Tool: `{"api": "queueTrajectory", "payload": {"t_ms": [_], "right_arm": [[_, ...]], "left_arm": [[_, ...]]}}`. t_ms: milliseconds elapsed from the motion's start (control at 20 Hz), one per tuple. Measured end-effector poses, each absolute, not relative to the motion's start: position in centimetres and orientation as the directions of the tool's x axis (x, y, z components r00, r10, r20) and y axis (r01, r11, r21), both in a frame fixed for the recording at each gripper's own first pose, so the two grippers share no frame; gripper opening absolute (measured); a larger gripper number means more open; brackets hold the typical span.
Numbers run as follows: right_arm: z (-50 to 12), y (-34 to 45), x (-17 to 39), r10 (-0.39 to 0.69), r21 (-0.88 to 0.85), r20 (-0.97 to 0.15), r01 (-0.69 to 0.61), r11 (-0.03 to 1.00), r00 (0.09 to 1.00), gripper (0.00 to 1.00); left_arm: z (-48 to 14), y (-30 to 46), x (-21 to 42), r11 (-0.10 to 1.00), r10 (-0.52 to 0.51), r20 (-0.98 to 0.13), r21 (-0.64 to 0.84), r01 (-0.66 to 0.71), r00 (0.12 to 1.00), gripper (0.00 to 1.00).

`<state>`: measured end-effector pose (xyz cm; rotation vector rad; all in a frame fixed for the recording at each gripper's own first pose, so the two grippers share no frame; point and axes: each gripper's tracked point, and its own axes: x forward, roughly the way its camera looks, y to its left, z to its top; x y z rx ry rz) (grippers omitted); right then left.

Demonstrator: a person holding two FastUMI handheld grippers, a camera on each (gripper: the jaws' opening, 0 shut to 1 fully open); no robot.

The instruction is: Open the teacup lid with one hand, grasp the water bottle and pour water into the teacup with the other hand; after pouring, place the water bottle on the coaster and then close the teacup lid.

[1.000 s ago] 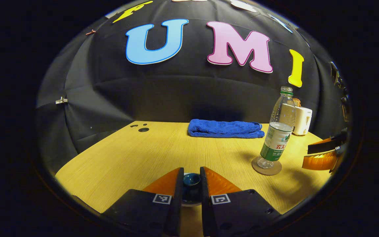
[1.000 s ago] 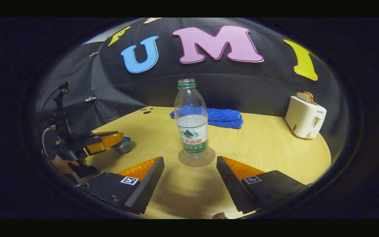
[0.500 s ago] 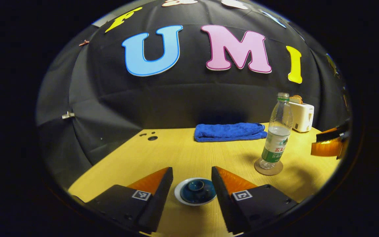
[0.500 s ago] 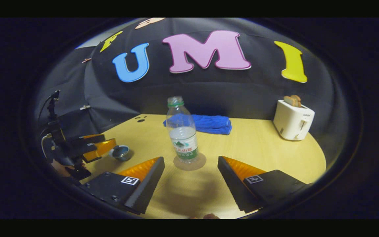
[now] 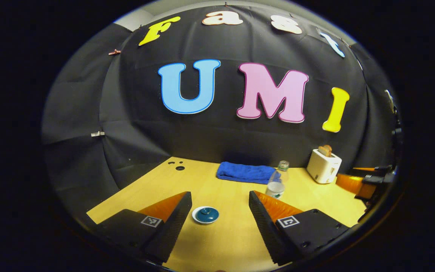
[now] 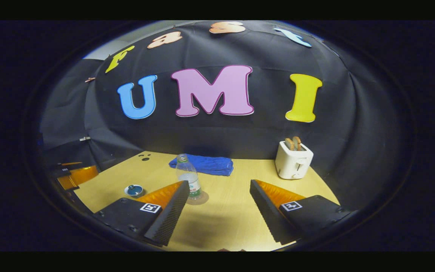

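The small teacup (image 5: pixel 205 215) with its dark blue lid on stands on the wooden table (image 5: pixel 217 241). It lies ahead of my left gripper (image 5: pixel 220 206), whose jaws are wide apart and hold nothing. The clear water bottle (image 5: pixel 276 185) stands farther right, its base hidden behind my right finger. In the right gripper view the bottle (image 6: pixel 188 180) stands upright on the round coaster (image 6: pixel 199 198), partly behind the left finger of my right gripper (image 6: pixel 217 196), which is open and holds nothing. The teacup (image 6: pixel 134 190) sits to the left, the left gripper (image 6: pixel 74 175) beyond it.
A folded blue towel (image 5: pixel 246 172) lies at the back of the table. A white toaster (image 6: pixel 293 160) with toast in it stands at the back right. The right gripper (image 5: pixel 364 180) shows at the right edge of the left gripper view.
My left gripper opened off the teacup lid, leaving it on the cup. Both grippers then drew back and up, so the cup and the bottle now look small and far.
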<state>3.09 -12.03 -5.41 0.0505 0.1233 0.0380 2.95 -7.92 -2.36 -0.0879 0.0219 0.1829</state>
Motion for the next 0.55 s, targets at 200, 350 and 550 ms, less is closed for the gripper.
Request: {"api": "queueTrajectory", "payload": {"t_ms": [200, 350, 550], "right_arm": [[-4.9, -11.0, 0.8, 0.049, 0.046, -0.123, -0.044, 0.998, 0.991, 0.99], [-3.3, -10.4, -0.1, 0.019, 0.059, -0.075, -0.014, 0.998, 0.997, 0.99], [-2.3, -8.0, -1.3, 0.026, 0.046, -0.071, -0.023, 0.999, 0.997, 0.99]], "left_arm": [[1.0, -7.2, -0.5, 0.978, 0.210, 0.047, -0.016, -0.210, 0.976, 0.95], [3.3, -6.1, -3.3, 0.967, 0.251, 0.131, -0.003, -0.253, 0.959, 0.95], [2.8, -6.0, -5.8, 0.972, 0.229, 0.111, -0.077, -0.221, 0.967, 0.95]]}}
